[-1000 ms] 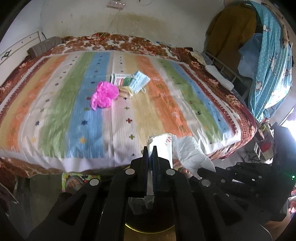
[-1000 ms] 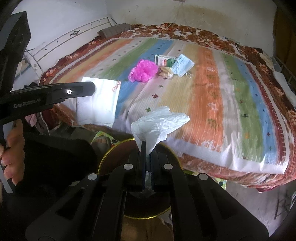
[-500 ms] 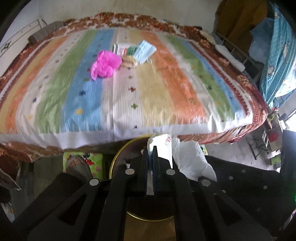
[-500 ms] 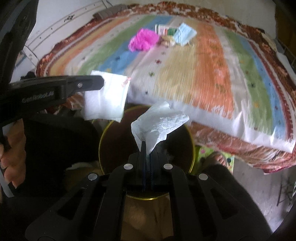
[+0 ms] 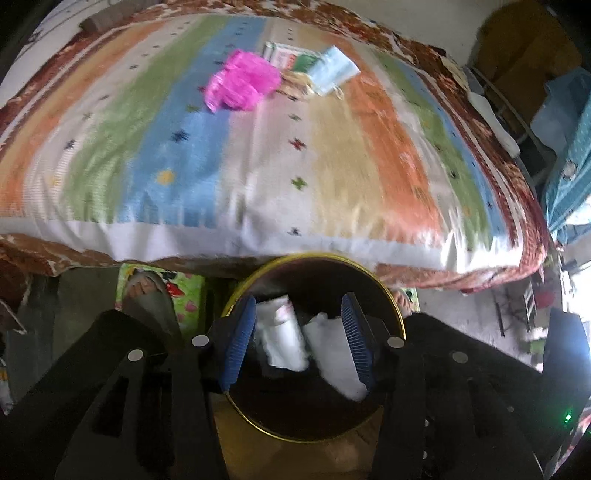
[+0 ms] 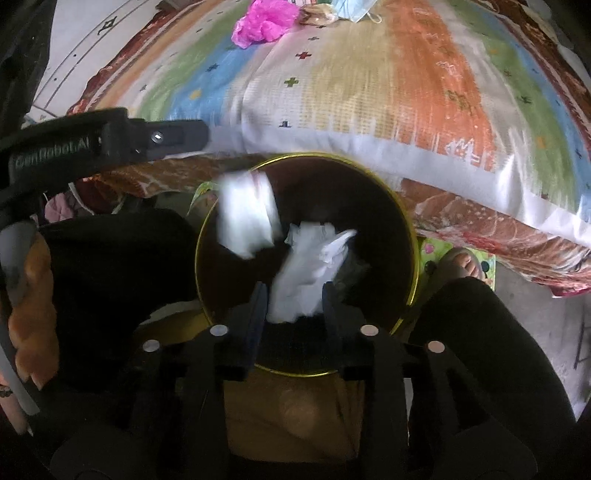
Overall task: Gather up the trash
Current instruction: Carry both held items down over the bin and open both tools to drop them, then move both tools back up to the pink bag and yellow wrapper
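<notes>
A round dark bin with a gold rim (image 5: pixel 384 291) (image 6: pixel 413 236) stands on the floor at the bed's foot. My left gripper (image 5: pixel 297 336) is open over it; a white wrapper (image 5: pixel 280 339) and a white crumpled tissue (image 5: pixel 340 354) drop between and below its fingers. My right gripper (image 6: pixel 293 314) is open over the same bin, the tissue (image 6: pixel 310 273) falling just ahead of it and the wrapper (image 6: pixel 247 218) to its left. On the striped bedspread lie a pink plastic bag (image 5: pixel 240 85) (image 6: pixel 264 20), a small green-white box (image 5: pixel 286 57), a blue face mask (image 5: pixel 332 68) and a tan scrap (image 5: pixel 295 79).
The left gripper's arm (image 6: pixel 110 144) crosses the right wrist view at left. The person's legs in black (image 6: pixel 491 354) and sandalled feet (image 5: pixel 147 295) (image 6: pixel 461 262) flank the bin. Hanging clothes and a rack (image 5: pixel 565 147) stand right of the bed.
Both grippers swung down from the bed edge to over the bin and opened. The wrapper and the tissue left their jaws and are falling into the bin.
</notes>
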A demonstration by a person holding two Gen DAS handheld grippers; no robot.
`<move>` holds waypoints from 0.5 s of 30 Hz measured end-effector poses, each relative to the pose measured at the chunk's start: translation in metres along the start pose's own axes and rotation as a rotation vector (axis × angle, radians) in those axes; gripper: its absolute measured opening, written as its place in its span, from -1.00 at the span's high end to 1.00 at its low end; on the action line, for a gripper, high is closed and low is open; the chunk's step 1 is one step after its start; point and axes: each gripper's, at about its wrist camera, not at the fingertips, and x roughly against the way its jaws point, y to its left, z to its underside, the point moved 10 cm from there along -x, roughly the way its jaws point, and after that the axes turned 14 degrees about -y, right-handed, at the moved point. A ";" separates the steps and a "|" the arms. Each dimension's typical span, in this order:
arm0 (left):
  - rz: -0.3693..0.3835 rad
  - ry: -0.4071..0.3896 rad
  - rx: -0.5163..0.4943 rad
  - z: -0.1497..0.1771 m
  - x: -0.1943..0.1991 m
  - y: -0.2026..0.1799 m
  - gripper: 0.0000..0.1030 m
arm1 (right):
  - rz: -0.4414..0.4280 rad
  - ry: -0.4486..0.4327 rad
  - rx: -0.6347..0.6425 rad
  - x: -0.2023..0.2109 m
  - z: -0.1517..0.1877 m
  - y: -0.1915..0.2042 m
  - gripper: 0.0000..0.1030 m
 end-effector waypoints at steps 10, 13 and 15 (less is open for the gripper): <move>-0.009 -0.091 0.043 -0.040 0.020 0.020 -0.29 | -0.002 -0.106 -0.053 0.013 -0.040 -0.011 0.05; -0.006 -0.110 0.062 -0.052 0.024 0.024 -0.43 | 0.029 -0.118 -0.044 0.013 -0.049 -0.016 0.03; -0.006 -0.115 0.076 -0.055 0.026 0.027 -0.48 | 0.023 -0.133 -0.040 0.016 -0.054 -0.015 -0.02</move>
